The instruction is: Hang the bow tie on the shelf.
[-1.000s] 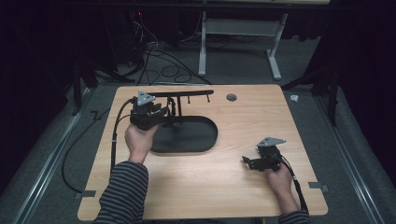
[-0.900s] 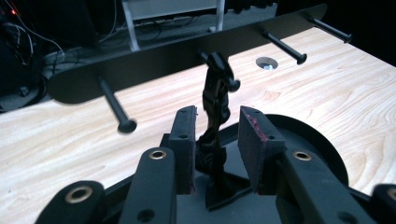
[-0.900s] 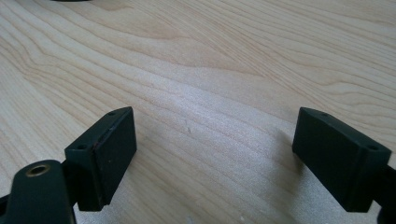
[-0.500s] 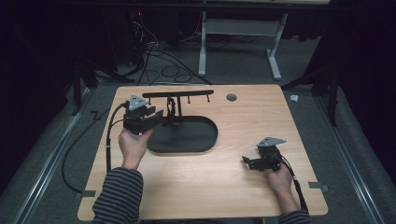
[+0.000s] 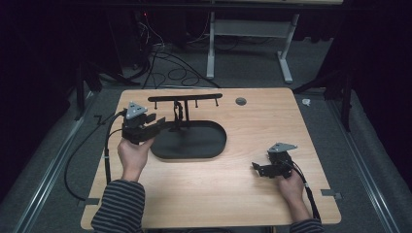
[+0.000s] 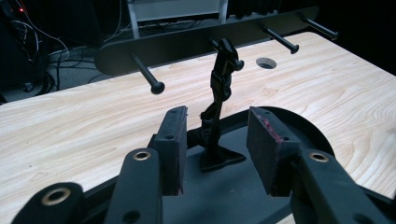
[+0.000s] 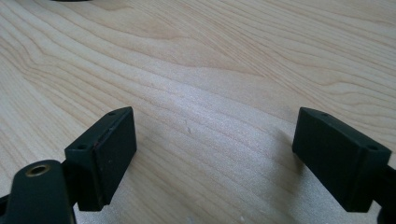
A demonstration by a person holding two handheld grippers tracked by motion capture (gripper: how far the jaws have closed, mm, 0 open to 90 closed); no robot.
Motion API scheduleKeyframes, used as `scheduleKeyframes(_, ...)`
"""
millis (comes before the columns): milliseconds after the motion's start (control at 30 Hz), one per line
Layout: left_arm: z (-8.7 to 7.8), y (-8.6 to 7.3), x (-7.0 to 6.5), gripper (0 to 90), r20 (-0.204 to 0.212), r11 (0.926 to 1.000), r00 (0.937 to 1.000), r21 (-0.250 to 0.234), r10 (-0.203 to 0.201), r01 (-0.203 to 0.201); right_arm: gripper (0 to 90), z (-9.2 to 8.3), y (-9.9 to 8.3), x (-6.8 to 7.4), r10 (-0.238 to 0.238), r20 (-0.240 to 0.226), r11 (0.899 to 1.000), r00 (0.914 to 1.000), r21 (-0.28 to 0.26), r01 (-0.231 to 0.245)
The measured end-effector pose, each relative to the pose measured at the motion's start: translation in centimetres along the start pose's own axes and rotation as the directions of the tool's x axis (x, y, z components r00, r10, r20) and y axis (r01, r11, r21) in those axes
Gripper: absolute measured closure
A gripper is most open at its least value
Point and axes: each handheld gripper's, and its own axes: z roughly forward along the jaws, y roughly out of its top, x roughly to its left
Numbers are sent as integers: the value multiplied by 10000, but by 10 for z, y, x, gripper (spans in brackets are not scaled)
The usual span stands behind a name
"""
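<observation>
A black stand sits on the wooden table (image 5: 218, 194). It has an oval base (image 5: 194, 143), a thin upright post (image 5: 179, 114) and a top bar with pegs (image 5: 184, 98). My left gripper (image 5: 163, 125) hovers at the base's left end and points at the post. Its jaws have just been opening, and nothing is pressed between them. In the left gripper view the post (image 6: 220, 88) stands beyond the gap of the left gripper (image 6: 217, 116), over the base (image 6: 233, 196), with the peg bar (image 6: 187, 39) behind. My right gripper (image 5: 256, 169) rests open low on bare wood at the front right, and the right gripper view shows the right gripper (image 7: 215, 140) with nothing in it.
A round hole (image 5: 240, 101) lies in the table's far middle. Cables (image 5: 160, 58) and a grey desk frame (image 5: 214, 48) stand on the floor behind the table. The left gripper's cable (image 5: 104, 145) hangs over the left edge.
The left gripper has drawn back to the left, away from the post, and its jaws have spread wider. The right gripper has stayed put.
</observation>
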Motion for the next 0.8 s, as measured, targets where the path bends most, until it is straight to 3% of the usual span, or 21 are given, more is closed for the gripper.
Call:
scheduleKeyframes(400,-12,-8,1,559,-64,9999,9999,-131,-110,109,144,0,0,0,17,0,10000,10000,9,-17)
scheduleKeyframes(800,-26,-18,3,539,29,9988,9989,-148,-462,462,144,0,0,0,-4,-1,10000,10000,-18,4)
